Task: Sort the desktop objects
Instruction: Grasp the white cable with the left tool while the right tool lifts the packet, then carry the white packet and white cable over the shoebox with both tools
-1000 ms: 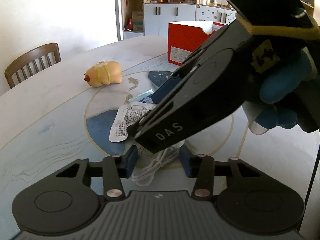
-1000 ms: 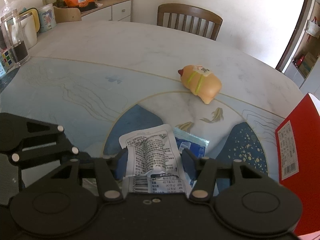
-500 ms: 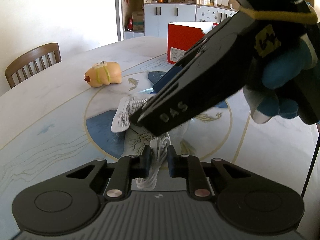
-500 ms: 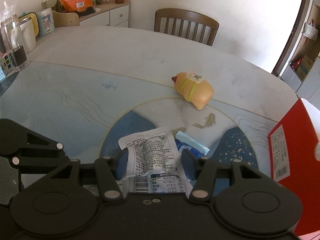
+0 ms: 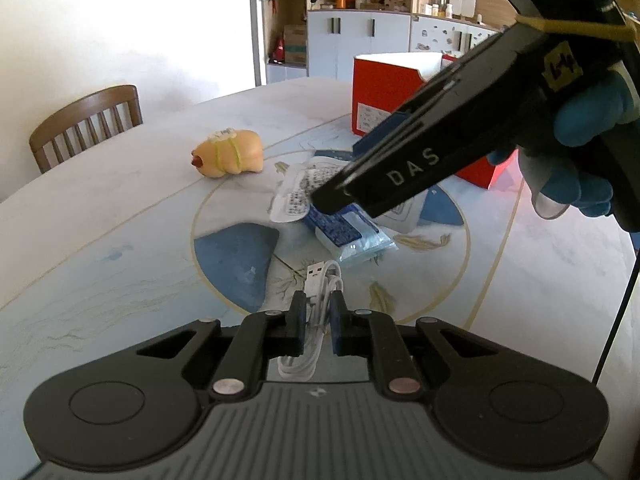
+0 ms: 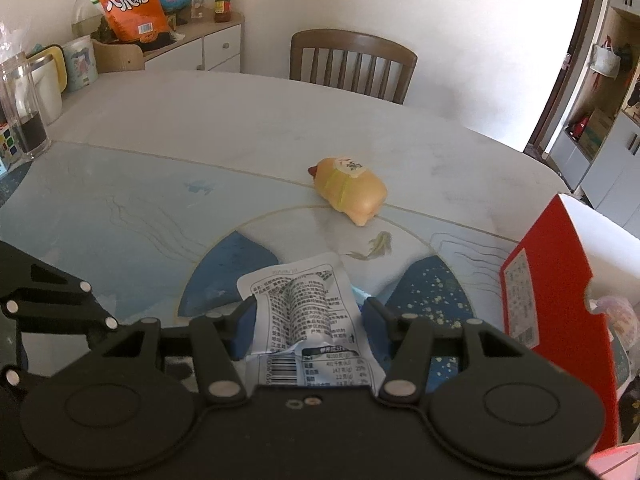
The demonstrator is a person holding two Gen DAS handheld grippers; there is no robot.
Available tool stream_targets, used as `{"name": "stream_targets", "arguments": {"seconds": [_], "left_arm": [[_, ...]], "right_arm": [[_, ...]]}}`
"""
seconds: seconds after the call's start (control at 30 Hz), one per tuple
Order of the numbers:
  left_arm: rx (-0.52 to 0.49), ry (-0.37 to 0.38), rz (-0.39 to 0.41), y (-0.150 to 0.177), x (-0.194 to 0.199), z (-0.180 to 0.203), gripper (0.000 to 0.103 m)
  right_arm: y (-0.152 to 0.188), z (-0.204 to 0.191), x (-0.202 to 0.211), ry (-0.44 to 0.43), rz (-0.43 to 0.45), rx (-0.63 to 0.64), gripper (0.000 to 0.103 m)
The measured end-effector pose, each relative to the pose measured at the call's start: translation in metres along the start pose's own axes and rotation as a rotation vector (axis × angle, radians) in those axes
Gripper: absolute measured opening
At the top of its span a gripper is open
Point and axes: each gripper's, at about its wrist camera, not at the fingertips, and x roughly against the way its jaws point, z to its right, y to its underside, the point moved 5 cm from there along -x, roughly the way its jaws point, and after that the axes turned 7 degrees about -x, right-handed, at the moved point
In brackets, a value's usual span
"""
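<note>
My left gripper (image 5: 317, 312) is shut on a coiled white USB cable (image 5: 320, 280) low on the patterned table (image 5: 120, 216). Just beyond it lies a blue tissue pack (image 5: 348, 236). My right gripper (image 6: 306, 314) is shut on a white printed snack packet (image 6: 298, 304) and holds it above the table; in the left wrist view that packet (image 5: 296, 192) sticks out past the black gripper body, held by a blue-gloved hand (image 5: 580, 144). A tan pig-shaped toy (image 6: 348, 192) (image 5: 230, 154) rests farther out.
A red open box (image 6: 548, 312) (image 5: 384, 96) stands at the right of the table. A wooden chair (image 6: 352, 64) sits at the far edge. A glass jar (image 6: 20, 108) and cups stand at the far left, with a cabinet and an orange snack bag (image 6: 130, 4) behind.
My left gripper's jaws closed onto the white cable. My right gripper lifted the snack packet up and away, which uncovered the blue tissue pack.
</note>
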Motion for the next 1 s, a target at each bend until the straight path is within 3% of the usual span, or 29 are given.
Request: {"name": "stream_targets", "arguments": {"seconds": [0.33, 1.0], "left_arm": [[0.035, -0.036, 0.033, -0.022, 0.02, 0.004, 0.011], [0.03, -0.118, 0.12, -0.096, 0.041, 0.04, 0.011]], "right_arm": [[-0.001, 0.017, 0.024, -0.002, 0.027, -0.006, 0.056], [-0.022, 0.068, 0.092, -0.022, 0.142, 0.008, 0.056]]}}
